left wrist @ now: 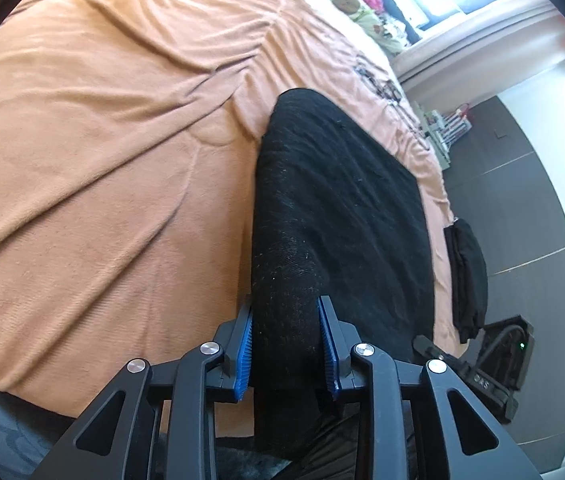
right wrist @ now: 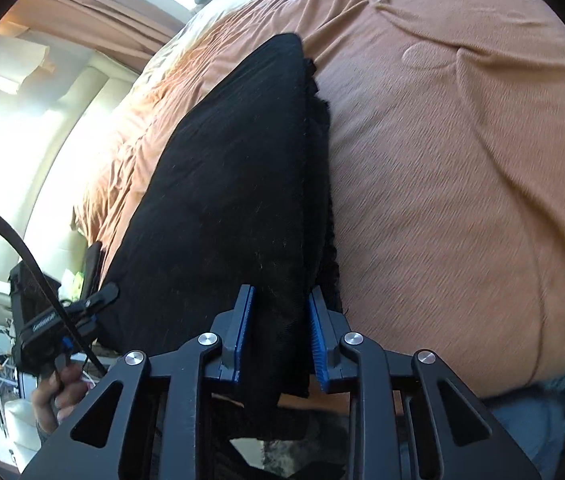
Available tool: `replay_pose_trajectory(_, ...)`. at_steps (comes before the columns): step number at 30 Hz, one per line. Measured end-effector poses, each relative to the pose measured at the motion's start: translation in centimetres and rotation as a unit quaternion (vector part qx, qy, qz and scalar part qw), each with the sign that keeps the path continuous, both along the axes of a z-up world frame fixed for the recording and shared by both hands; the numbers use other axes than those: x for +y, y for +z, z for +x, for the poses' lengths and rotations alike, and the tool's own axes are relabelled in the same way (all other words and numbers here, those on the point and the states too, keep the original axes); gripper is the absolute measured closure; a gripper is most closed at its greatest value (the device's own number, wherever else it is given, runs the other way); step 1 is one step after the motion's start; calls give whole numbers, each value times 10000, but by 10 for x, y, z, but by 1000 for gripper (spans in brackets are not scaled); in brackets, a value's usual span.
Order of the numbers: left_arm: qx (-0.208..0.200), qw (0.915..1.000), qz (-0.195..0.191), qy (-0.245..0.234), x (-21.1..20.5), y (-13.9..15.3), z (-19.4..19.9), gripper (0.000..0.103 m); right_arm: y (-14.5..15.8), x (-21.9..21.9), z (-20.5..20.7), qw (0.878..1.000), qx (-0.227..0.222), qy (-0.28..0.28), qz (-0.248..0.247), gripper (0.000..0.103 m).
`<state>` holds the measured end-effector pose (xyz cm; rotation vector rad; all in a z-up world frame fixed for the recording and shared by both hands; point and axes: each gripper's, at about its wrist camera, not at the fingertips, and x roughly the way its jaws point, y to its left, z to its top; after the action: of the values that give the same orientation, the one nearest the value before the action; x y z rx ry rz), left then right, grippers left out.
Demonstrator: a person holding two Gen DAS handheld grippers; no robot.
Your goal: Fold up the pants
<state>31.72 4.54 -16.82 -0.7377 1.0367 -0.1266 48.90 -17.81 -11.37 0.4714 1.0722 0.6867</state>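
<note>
Black pants clamped at near bed edge by left gripper and right gripper; next, probably folding toward far edge.

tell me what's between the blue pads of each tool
Black pants fabric fills both gaps: left tool in the left wrist view, right tool in the right wrist view.

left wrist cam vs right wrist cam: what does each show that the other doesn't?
Left wrist only: the left gripper shut on the pants, dark floor, and a second black garment hanging off the bed edge. Right wrist only: the right gripper shut on the pants' other near corner, pale curtains, and a hand holding the other gripper, seen from the side. Both: black pants lying on the orange blanket, blue pads pressing the cloth.
</note>
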Motion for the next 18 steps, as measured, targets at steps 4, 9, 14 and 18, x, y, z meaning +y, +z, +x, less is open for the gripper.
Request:
replay_pose_trajectory(4, 210, 9997, 69, -59, 3, -8, 6, 61, 6, 2, 7, 9997, -78, 15, -214, 76)
replay_pose_trajectory(9, 215, 9997, 109, -38, 8, -11, 14, 53, 23, -1, 12, 9990, -353, -76, -267, 61)
replay_pose_trajectory(14, 172, 9998, 83, -52, 13, -9, 29, 52, 23, -7, 21, 9989, -419, -197, -74, 53)
replay_pose_trajectory(18, 197, 9996, 145, -148, 13, -11, 45, 52, 14, -9, 36, 9988, -371, -319, 3, 53)
